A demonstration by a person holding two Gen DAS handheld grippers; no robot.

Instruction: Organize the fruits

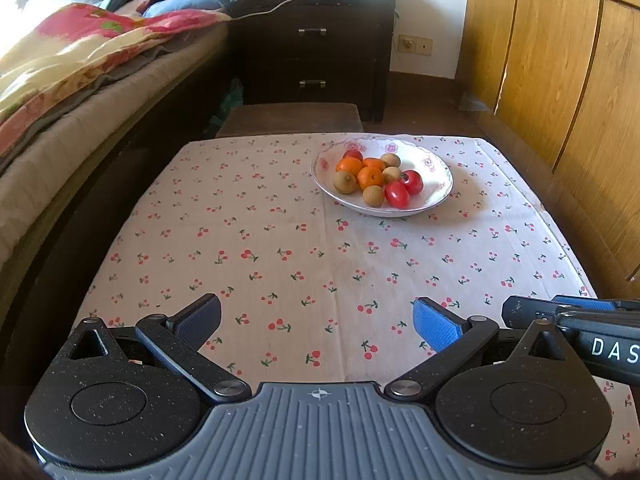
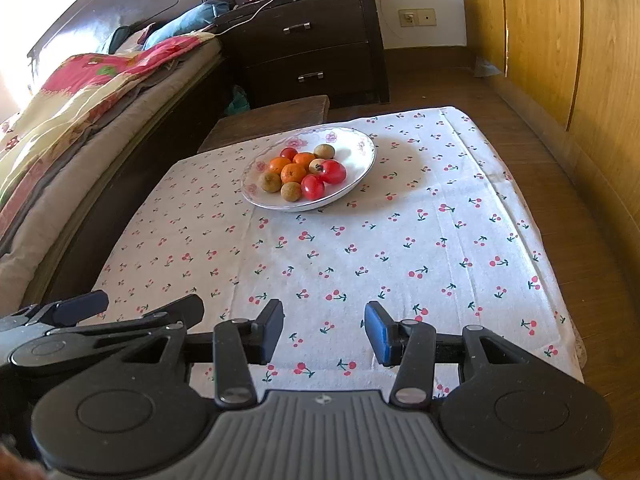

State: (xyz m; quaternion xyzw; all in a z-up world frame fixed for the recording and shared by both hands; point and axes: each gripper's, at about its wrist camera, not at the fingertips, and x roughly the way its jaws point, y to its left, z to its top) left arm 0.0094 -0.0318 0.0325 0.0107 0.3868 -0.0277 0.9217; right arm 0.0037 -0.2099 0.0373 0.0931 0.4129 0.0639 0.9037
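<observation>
To the left runs a bed point(image 1: 60, 128) under a flowered quilt, and beside it stands the counter point(image 1: 280, 264), spread with a cherry-print cloth. The left tongs point(image 1: 318, 322) hover low over its near edge, their blue pads wide apart and holding nothing. Further back and a little to the right sits a flower-rimmed white plate point(image 1: 436, 196), and all the fruit in view lies on it in one close heap: three oranges point(image 1: 370, 178), three red tomato-like fruits point(image 1: 397, 195), and four small brownish round fruits point(image 1: 345, 182) that look like longans. No loose fruit shows on the cloth. The right tongs point(image 2: 324, 330) hang just beside the left ones, also spread and empty, though less widely. The plate is well away from both. This fits two stages: fruit gathered on the plate as the task wants, or a mixed heap waiting to be sorted by kind; the views do not settle which. No second dish shows. Any reach toward the plate would call for care, since the round fruits touch and could roll.
</observation>
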